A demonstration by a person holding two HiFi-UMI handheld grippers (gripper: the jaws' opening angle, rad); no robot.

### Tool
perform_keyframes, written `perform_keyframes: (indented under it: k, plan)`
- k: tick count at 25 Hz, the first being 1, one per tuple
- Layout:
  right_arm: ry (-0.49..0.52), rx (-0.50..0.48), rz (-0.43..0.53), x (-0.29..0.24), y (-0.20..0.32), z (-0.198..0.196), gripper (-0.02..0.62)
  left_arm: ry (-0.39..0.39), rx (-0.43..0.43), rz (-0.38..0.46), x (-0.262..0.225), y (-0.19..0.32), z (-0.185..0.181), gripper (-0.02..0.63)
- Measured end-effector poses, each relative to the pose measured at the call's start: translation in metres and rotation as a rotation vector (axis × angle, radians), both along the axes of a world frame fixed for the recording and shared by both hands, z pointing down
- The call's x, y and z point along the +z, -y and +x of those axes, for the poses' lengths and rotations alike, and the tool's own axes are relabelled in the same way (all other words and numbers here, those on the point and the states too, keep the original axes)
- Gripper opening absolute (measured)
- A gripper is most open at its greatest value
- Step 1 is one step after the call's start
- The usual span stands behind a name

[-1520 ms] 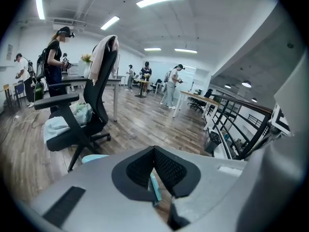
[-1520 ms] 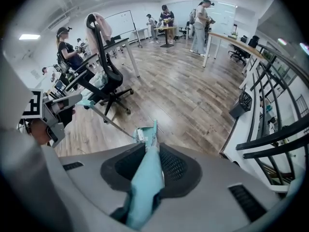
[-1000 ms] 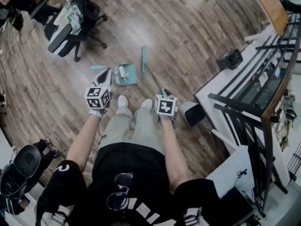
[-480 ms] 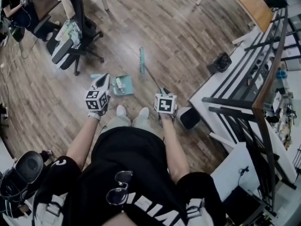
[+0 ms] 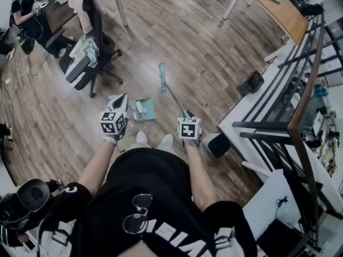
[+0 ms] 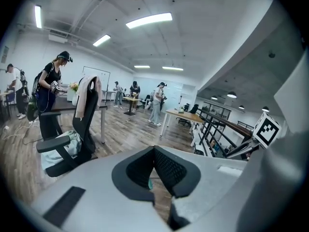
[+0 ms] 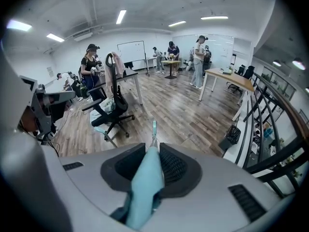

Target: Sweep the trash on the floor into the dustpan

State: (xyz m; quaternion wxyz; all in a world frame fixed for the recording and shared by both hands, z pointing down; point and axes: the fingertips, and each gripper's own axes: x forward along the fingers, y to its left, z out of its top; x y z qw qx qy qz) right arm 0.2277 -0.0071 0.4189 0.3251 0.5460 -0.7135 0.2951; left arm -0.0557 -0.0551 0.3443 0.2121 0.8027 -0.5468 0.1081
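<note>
Grippers come nearest, both at the lower middle of the head view. The left gripper (image 6: 154, 153) has its jaws drawn in tight, with a sliver of teal showing between the pads. I take that for the handle of the dustpan (image 5: 146, 111), though little of it shows. The right gripper (image 7: 153, 153) is clamped on the teal grip of the broom (image 5: 162, 78), whose shaft runs away up the frame.

Just past the person's shoes (image 5: 141, 138) the dustpan sits on the floor (image 5: 203, 52), near the frame's centre. A white scrap (image 5: 140, 107) lies inside it. Beyond the pan and a little to its right, the broom's head rests on the boards, apart from the pan.

By my reckoning the sweeping is largely done, since the one piece of trash I can make out is already in the pan. Whether smaller bits remain on the floor I cannot tell at this size.

Further off, a chair (image 5: 94, 42) stands at the upper left and a desk (image 5: 278, 7) at the upper right.
</note>
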Motion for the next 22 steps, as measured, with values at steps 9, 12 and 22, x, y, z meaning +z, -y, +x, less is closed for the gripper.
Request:
perform_keyframes:
  k: [9, 12, 22]
  plan:
    - [-0.014, 0.014, -0.001, 0.002, 0.001, -0.004, 0.086, 0.011, -0.017, 0.007, -0.004, 0.0, -0.019, -0.002]
    - [-0.01, 0.012, 0.002, 0.002, 0.002, -0.005, 0.086, 0.01, -0.026, 0.007, -0.004, -0.001, -0.023, -0.002]
    - [-0.021, 0.003, -0.002, 0.002, 0.001, -0.006, 0.086, 0.01, -0.041, 0.005, -0.004, -0.01, -0.026, -0.002]
